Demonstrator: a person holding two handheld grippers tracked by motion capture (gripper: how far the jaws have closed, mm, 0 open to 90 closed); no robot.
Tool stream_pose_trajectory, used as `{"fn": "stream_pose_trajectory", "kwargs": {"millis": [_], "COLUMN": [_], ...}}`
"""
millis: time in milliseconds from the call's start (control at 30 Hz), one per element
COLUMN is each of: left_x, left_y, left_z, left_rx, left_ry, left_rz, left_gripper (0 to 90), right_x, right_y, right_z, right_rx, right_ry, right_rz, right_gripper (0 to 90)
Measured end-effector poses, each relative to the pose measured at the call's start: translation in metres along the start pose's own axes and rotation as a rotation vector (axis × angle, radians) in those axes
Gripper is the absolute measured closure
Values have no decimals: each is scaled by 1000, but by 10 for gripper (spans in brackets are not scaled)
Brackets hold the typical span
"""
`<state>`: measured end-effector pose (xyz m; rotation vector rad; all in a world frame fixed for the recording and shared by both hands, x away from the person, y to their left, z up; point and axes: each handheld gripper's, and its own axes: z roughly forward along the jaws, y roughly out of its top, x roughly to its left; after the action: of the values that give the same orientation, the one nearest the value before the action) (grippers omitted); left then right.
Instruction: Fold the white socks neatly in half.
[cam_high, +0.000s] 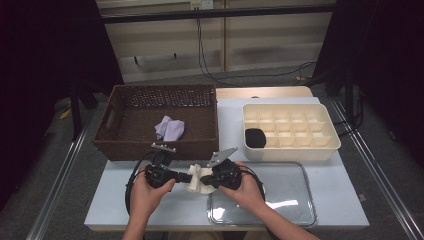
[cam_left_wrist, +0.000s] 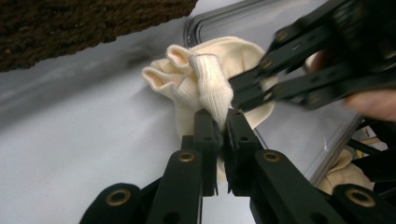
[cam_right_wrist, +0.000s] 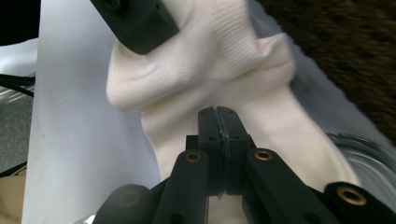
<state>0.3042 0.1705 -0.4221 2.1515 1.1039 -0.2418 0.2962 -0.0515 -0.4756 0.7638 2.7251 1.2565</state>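
Note:
A cream sock (cam_high: 197, 179) is bunched between my two grippers, just above the white table at its front edge. My left gripper (cam_high: 186, 176) comes in from the left, and its jaws are shut on the sock's ribbed cuff (cam_left_wrist: 210, 91). In the left gripper view the left gripper (cam_left_wrist: 219, 122) pinches that fold. My right gripper (cam_high: 206, 181) comes in from the right, shut on the sock's smooth fabric (cam_right_wrist: 261, 112). In its own view the right gripper (cam_right_wrist: 218, 114) has its jaws pressed together on the cloth. A hand holds each gripper.
A brown wicker basket (cam_high: 130, 145) stands right behind the hands, with a lilac cloth (cam_high: 170, 128) inside. At the back right is a cream divided box (cam_high: 292, 150) with a black item (cam_high: 255, 137) in one cell. A clear tray (cam_high: 295, 200) lies by the right hand.

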Motion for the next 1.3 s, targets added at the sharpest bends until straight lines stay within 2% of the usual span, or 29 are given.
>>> {"fn": "stream_pose_trajectory", "kwargs": {"millis": [233, 267, 333, 433, 500, 600, 733, 800, 833, 967, 1033, 1167, 1200, 1300], "left_x": [1, 0, 1, 2, 1, 0, 1, 0, 0, -1, -3, -5, -7, -8], "left_y": [0, 1, 0, -1, 0, 0, 0, 1, 1, 2, 3, 5, 5, 5], "left_z": [-4, -5, -5, -1, 2, 5, 8, 10, 10, 14, 16, 20, 22, 29], "left_rx": [-11, -13, -1, 13, 15, 21, 26, 12, 13, 6, 2, 2, -5, 6], "left_ry": [-4, 7, 5, 0, 1, 5, 1, -4, -5, -8, -8, -9, -5, 2], "left_rz": [2, 1, 4, -1, -3, -6, -6, -23, -15, -15, -11, 1, -6, 10], "left_gripper": [849, 848, 848, 847, 846, 845, 843, 839, 837, 834, 831, 825, 825, 826], "right_x": [6, 7, 10, 11, 11, 9, 3, -1, -3, -7, -5, -2, -1, 0], "right_y": [8, 9, 10, 8, 7, 6, 7, 6, 5, 1, -3, -3, -3, -3], "right_z": [13, 15, 19, 19, 14, 5, -10, -15, -17, -14, -4, 3, 4, 2], "right_rx": [-1, 1, 7, 12, 22, 18, 2, 0, -3, 10, 21, 18, 20, 32], "right_ry": [40, 44, 66, 71, 66, 60, 21, 6, 4, 6, 26, 38, 36, 36], "right_rz": [-6, -14, -23, -22, -12, -23, -28, -29, -14, 1, 9, -6, -7, -6], "right_gripper": [900, 900, 900, 891, 889, 886, 877, 881, 883, 884, 889, 892, 892, 881]}}
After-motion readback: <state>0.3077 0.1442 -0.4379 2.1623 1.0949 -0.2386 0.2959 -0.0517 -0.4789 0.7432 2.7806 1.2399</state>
